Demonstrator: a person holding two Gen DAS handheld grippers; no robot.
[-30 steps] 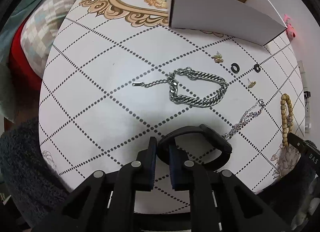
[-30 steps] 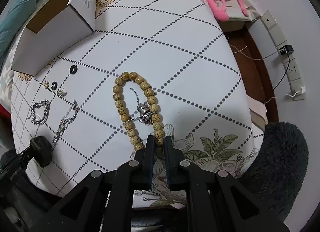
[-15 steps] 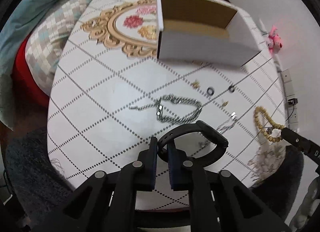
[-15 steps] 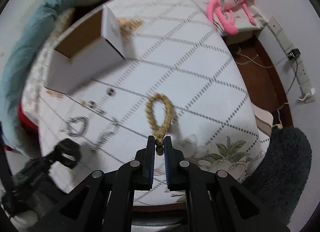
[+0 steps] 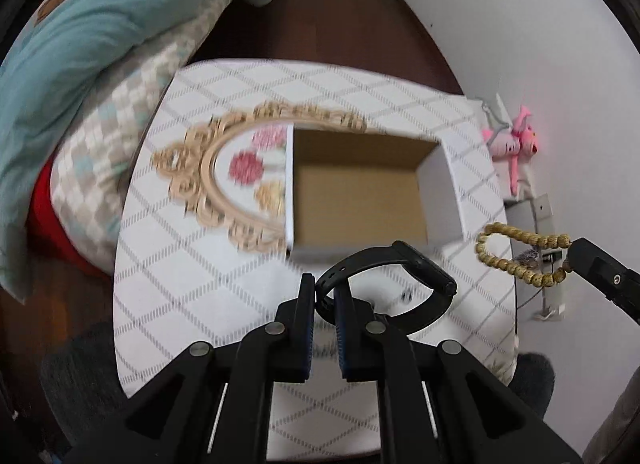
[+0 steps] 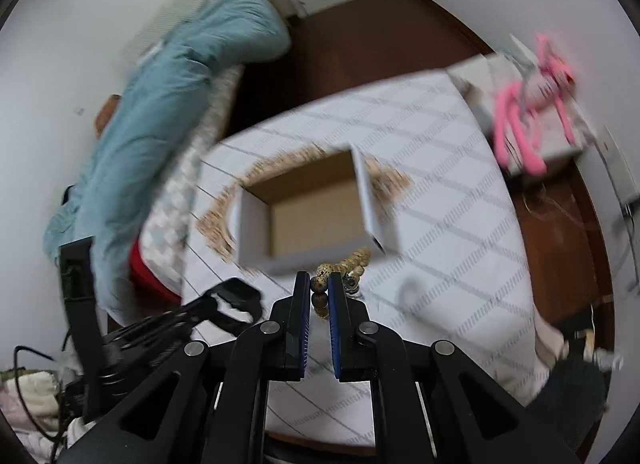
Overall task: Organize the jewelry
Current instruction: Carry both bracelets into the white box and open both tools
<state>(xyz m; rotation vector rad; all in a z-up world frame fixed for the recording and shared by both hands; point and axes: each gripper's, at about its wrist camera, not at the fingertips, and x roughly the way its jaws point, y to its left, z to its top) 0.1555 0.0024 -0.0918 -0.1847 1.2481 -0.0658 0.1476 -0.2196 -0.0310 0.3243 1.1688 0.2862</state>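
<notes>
My left gripper [image 5: 324,296] is shut on a black wristband [image 5: 400,264] and holds it in the air, just short of the near wall of an open white cardboard box [image 5: 360,188]. My right gripper [image 6: 319,284] is shut on a wooden bead bracelet [image 6: 352,260], lifted off the table near the box [image 6: 312,208]. The bracelet [image 5: 516,252] and the right gripper also show at the right of the left wrist view. The left gripper with the wristband [image 6: 236,300] shows at the lower left of the right wrist view. The box looks empty inside.
The box stands on a white table [image 5: 192,264] with a dotted diamond pattern and a gold floral print. A teal duvet and checked pillow [image 5: 100,64] lie to the left. A pink plush toy [image 6: 532,96] lies at the right. Both views are motion-blurred.
Both grippers have risen well above the table and moved toward the box, carrying the wristband and the bead bracelet. The chain, earrings and rings on the table are out of sight.
</notes>
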